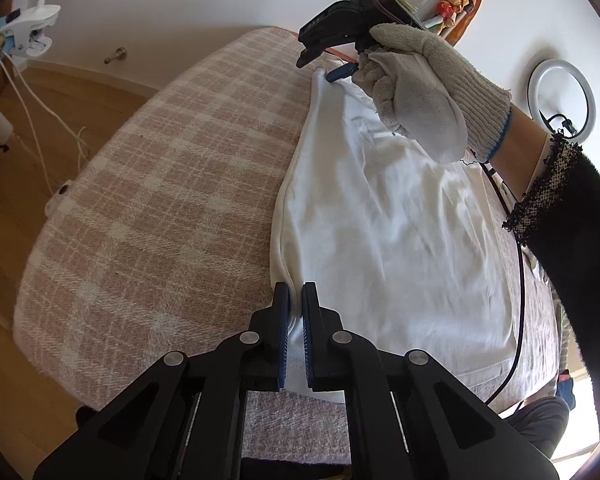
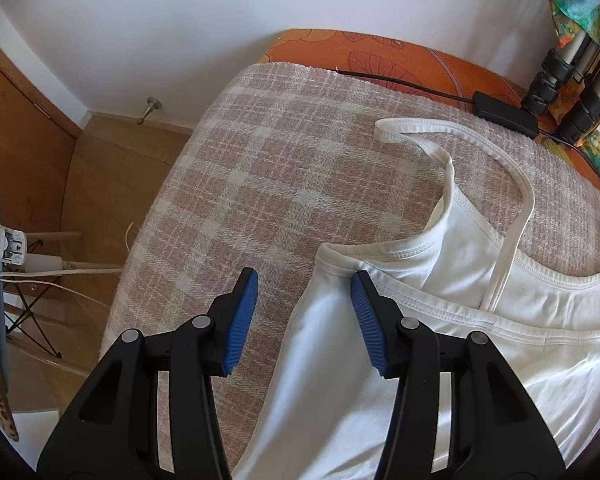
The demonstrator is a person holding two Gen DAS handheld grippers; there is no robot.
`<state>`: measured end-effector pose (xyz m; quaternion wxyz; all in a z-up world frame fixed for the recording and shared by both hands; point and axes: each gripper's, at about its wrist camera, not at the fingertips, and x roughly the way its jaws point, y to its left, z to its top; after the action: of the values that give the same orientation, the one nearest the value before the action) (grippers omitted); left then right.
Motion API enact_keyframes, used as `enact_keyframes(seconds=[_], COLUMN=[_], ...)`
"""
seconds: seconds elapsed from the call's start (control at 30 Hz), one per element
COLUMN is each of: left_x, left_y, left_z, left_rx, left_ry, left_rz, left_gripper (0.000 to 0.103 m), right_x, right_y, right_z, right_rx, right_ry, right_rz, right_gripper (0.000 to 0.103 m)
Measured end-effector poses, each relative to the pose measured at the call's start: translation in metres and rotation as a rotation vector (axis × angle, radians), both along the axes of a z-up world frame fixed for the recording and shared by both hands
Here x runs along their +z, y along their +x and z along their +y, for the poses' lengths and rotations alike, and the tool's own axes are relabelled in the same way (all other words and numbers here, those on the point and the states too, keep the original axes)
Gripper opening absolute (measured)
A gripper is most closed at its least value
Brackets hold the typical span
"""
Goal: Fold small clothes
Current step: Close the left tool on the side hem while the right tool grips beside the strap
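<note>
- Plaid blanket [image 1: 160, 184] in pink and cream covered the surface; wooden floor [image 1: 28, 168] lay to its left, with white cables trailing across it.
- Left gripper [image 1: 295, 336] sat at the near edge of the blanket, its blue pads drawn narrow and pinching the near hem of the white camisole [image 1: 384, 232].
- The camisole lay flat on the right half of the blanket, its long left edge running from near to far.
- Right gripper [image 2: 305, 320] was spread wide at the far end; the left pad hung over bare blanket, the right pad over the cloth just beside the top-left corner, gripping nothing.
- A gloved hand [image 1: 420, 92] held the right gripper.
- Shoulder strap [image 2: 460, 152] looped out over the blanket beyond the neckline.
- Orange cover [image 2: 400, 60] showed at the far edge, with a black cable and adapter [image 2: 504, 114] lying across it.
</note>
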<state>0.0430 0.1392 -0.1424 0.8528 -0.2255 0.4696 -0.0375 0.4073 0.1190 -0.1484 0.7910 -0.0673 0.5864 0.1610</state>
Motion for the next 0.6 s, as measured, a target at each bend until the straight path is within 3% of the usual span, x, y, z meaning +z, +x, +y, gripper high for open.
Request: enact_keyframes(seconds=[0.03, 0.1, 0.2, 0.4, 0.6], left_x=[0.002, 0.006, 0.012, 0.025, 0.041], left_y=[0.0, -0.002, -0.003, -0.007, -0.013], left_z=[-0.001, -0.002, -0.005, -0.017, -0.045], left_rx=[-0.004, -0.013, -0.022, -0.057, -0.144], left_ry=[0.005, 0.006, 0.01, 0.027, 0.032], left_rz=[-0.007, -0.025, -0.044, -0.089, -0.142], left_gripper=[0.005, 0.004, 0.004, 0.003, 0.002], right_x=[0.0, -0.001, 0.002, 0.024, 0.053], right_y=[0.0, 0.0, 0.002, 0.0, -0.013], right_z=[0.002, 0.006, -0.002, -0.039, -0.077], right_rx=[0.002, 0.003, -0.004, -0.044, -0.071], right_ry=[-0.022, -0.063, -0.032, 0.126, 0.215], right_rz=[-0.01, -0.03, -0.022, -0.016, -0.041], right_gripper=[0.042, 0.023, 0.009, 0.006, 0.006])
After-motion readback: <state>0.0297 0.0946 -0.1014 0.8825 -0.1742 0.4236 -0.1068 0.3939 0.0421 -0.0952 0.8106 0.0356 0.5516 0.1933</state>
